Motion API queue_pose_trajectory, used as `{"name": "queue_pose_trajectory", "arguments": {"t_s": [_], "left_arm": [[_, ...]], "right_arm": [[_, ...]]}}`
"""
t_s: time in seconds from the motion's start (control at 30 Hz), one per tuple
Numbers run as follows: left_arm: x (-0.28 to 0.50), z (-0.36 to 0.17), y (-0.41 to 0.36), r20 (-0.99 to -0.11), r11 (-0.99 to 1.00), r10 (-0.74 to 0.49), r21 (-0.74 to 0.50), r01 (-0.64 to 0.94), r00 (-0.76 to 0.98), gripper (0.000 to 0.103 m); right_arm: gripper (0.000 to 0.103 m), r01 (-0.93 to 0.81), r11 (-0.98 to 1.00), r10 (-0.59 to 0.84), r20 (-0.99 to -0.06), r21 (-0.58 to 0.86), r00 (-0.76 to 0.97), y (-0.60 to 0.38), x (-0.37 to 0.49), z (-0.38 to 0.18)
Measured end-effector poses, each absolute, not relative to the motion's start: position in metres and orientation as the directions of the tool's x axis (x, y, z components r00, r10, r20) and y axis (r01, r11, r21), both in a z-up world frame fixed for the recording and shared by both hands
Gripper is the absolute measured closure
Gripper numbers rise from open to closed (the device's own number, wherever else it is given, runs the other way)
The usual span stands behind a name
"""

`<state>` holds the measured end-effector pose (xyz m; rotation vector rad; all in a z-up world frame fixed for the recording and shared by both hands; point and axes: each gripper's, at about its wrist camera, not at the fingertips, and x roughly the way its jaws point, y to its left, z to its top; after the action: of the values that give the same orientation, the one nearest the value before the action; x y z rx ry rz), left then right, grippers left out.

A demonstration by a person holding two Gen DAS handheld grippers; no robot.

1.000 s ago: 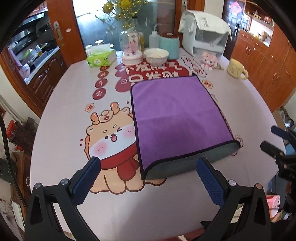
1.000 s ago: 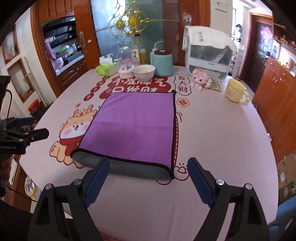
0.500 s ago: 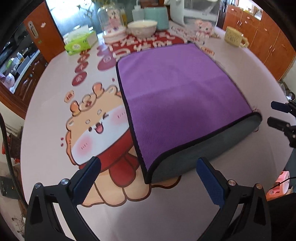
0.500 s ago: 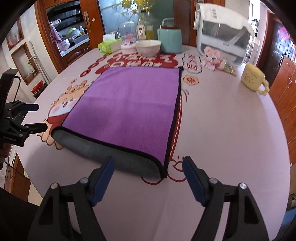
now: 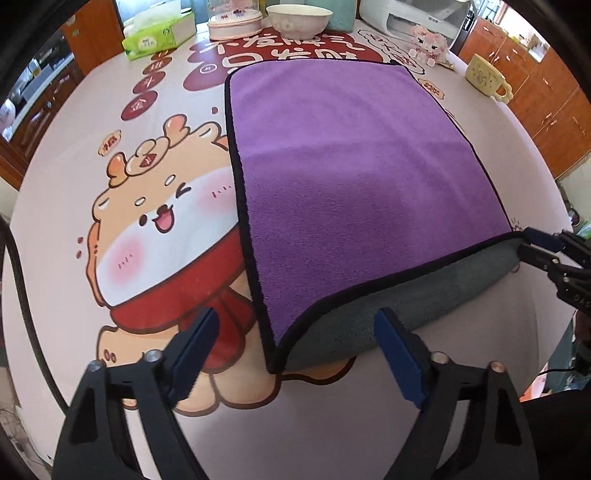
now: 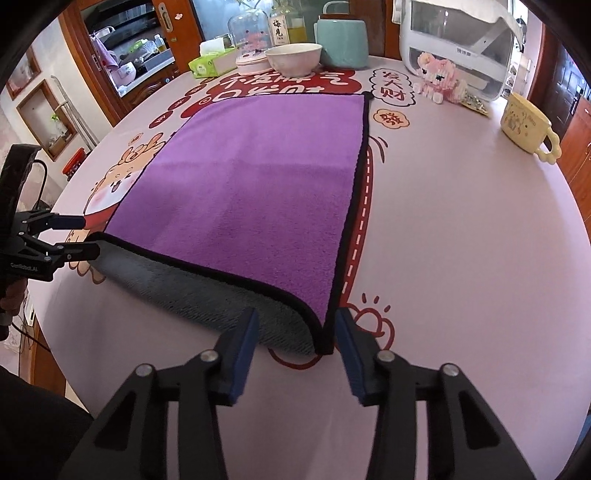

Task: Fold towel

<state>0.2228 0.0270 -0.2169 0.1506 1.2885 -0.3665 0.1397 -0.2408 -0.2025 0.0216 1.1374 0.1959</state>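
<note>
A purple towel (image 5: pixel 351 177) with a black hem and grey underside lies folded once on the pink table; it also shows in the right wrist view (image 6: pixel 258 184). Its grey fold (image 5: pixel 388 314) faces me. My left gripper (image 5: pixel 295 332) is open, its fingers on either side of the towel's near left corner, low over the table. My right gripper (image 6: pixel 295 332) is open with a narrower gap, its fingers on either side of the near right corner (image 6: pixel 325 343). Each gripper shows in the other's view, the right in the left wrist view (image 5: pixel 532 245), the left in the right wrist view (image 6: pixel 83 236).
At the table's far side stand a bowl (image 6: pixel 293 57), a teal jar (image 6: pixel 341 42), a tissue box (image 5: pixel 159 35), a glass dome (image 6: pixel 249 40), a pink toy (image 6: pixel 439 79), a white appliance (image 6: pixel 461 40) and a yellow mug (image 6: pixel 526 127). Wooden cabinets surround the table.
Both grippers have moved forward and down to the towel's near corners. The right gripper's fingers have narrowed around its corner. The towel has not moved.
</note>
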Motion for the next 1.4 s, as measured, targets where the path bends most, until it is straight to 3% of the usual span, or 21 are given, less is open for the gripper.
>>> {"name": "queue_pose_trajectory", "arguments": {"t_s": [0.37, 0.7, 0.87, 1.4], "left_arm": [[0.225, -0.227, 0.025, -0.963, 0.927, -0.202, -0.129, 0.352, 0.179, 0.058], [0.224, -0.227, 0.024, -0.962, 0.926, -0.212, -0.141, 0.352, 0.172, 0.073], [0.222, -0.229, 0.028, -0.961, 0.930, -0.218, -0.152, 0.335, 0.168, 0.091], [0.216, -0.217, 0.032, -0.955, 0.930, -0.221, -0.146, 0.337, 0.198, 0.098]], "right_arm": [[0.073, -0.148, 0.982, 0.169, -0.909, 0.121, 0.382, -0.242, 0.142, -0.209], [0.081, -0.147, 0.983, 0.158, -0.909, 0.109, 0.385, -0.243, 0.141, -0.210], [0.087, -0.146, 0.984, 0.150, -0.909, 0.100, 0.389, -0.243, 0.139, -0.210], [0.099, -0.177, 0.982, 0.138, -0.903, 0.071, 0.407, -0.239, 0.137, -0.205]]}}
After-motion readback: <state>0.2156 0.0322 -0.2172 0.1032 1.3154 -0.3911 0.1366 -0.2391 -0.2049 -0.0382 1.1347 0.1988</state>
